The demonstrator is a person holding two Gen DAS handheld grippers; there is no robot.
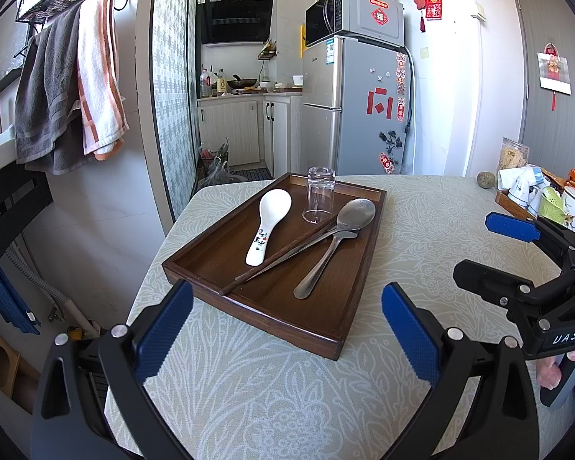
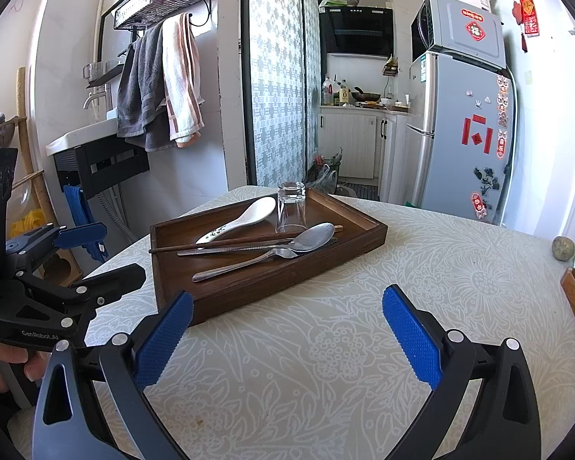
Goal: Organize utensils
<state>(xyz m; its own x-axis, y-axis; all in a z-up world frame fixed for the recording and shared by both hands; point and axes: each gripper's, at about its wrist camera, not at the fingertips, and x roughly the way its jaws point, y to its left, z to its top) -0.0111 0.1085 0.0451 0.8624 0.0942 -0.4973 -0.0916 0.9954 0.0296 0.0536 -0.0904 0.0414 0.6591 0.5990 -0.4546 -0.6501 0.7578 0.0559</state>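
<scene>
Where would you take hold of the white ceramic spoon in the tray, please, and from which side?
Grip the white ceramic spoon across its narrow handle, above the end by the chopsticks, coming down from above with the left tongs. The handle looks slim enough to pinch; the bowl is wide and sits beside the upturned glass. The wooden tray wall probably blocks a low sideways approach.

on my counter (image 1: pixel 421 230) i count one wooden tray (image 1: pixel 326 329), one glass (image 1: pixel 320 195), one white spoon (image 1: pixel 270 226), two metal spoons (image 1: pixel 354 211), and one pair of chopsticks (image 1: pixel 272 258).
</scene>
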